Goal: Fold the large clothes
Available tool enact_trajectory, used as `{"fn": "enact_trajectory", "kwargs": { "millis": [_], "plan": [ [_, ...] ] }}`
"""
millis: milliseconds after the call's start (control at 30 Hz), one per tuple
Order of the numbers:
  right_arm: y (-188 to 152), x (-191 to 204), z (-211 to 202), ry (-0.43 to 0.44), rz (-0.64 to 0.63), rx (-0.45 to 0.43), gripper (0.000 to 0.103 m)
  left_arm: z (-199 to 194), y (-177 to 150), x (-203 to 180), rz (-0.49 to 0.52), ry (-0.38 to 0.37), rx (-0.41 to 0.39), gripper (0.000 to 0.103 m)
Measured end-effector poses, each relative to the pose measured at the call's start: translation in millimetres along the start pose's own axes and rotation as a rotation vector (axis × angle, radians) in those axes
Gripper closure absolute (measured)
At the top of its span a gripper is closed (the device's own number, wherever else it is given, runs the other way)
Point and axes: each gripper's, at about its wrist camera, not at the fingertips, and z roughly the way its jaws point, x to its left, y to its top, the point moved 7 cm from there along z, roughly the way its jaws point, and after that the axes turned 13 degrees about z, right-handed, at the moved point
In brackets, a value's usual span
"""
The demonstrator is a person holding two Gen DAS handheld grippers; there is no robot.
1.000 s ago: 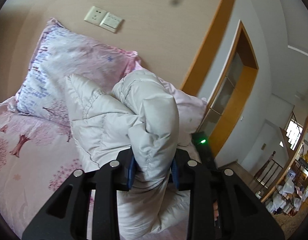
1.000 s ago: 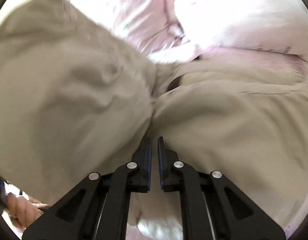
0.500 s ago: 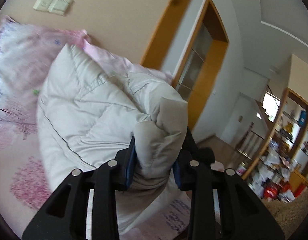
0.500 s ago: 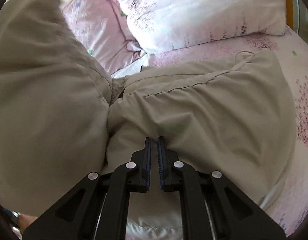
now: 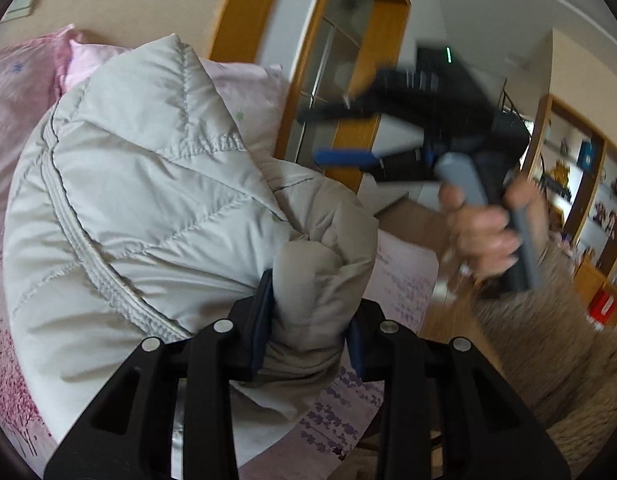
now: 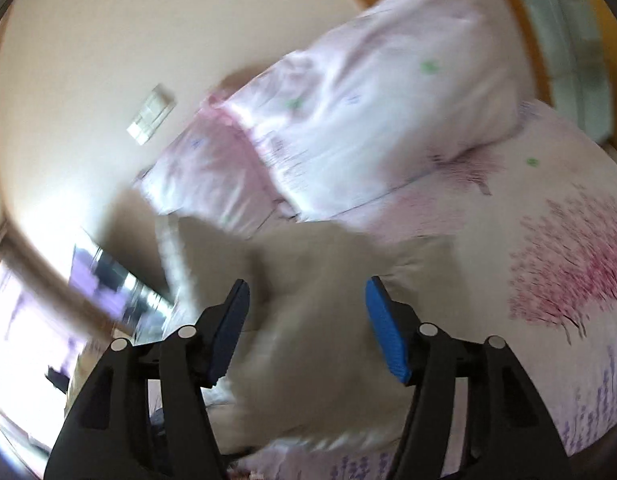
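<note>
Left hand-held gripper (image 5: 308, 320) is clamped on a bunched jacket (image 5: 148, 200) over the bed (image 6: 548, 240); right hand-held gripper (image 6: 306, 320) gapes wide, holding nothing.

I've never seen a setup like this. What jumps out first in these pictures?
The puffy pale quilted jacket fills the left wrist view, a bunched fold of it clamped in the left gripper over a pink floral bed. To the right, a hand holds the right gripper, its jaws wide open and blurred. Pink pillows lean against the wall.
</note>
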Motion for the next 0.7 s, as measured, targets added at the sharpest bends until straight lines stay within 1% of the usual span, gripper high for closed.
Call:
{"fn": "enact_trajectory", "kwargs": {
  "millis": [33,100,200,233,367,433,500,700],
  "plan": [
    [-4,7,4,0.013,-0.017,0.027,0.038,6,-2,-4,0.016,0.007,0.011,0.071],
    [-13,17,10,0.015,-0.045,0.075,0.038,16,-4,-11,0.058,0.024,0.032,0.07],
    [-23,24,25,-0.019,-0.093,0.129,0.038,23,-7,-18,0.104,0.046,0.052,0.07],
    [-26,25,28,-0.024,-0.098,0.144,0.038,27,-8,-20,0.12,0.054,0.07,0.069],
    [-29,21,43,-0.066,-0.11,0.198,0.038,36,-9,-27,0.162,0.066,0.089,0.066],
    [-30,10,46,-0.073,-0.085,0.234,0.056,42,-10,-29,0.174,0.069,0.099,0.065],
    [-29,2,48,-0.073,-0.055,0.249,0.058,45,-10,-29,0.176,0.065,0.105,0.062],
    [-30,-8,45,-0.045,-0.003,0.267,0.056,52,-13,-33,0.185,0.054,0.123,0.061]
  ]
}}
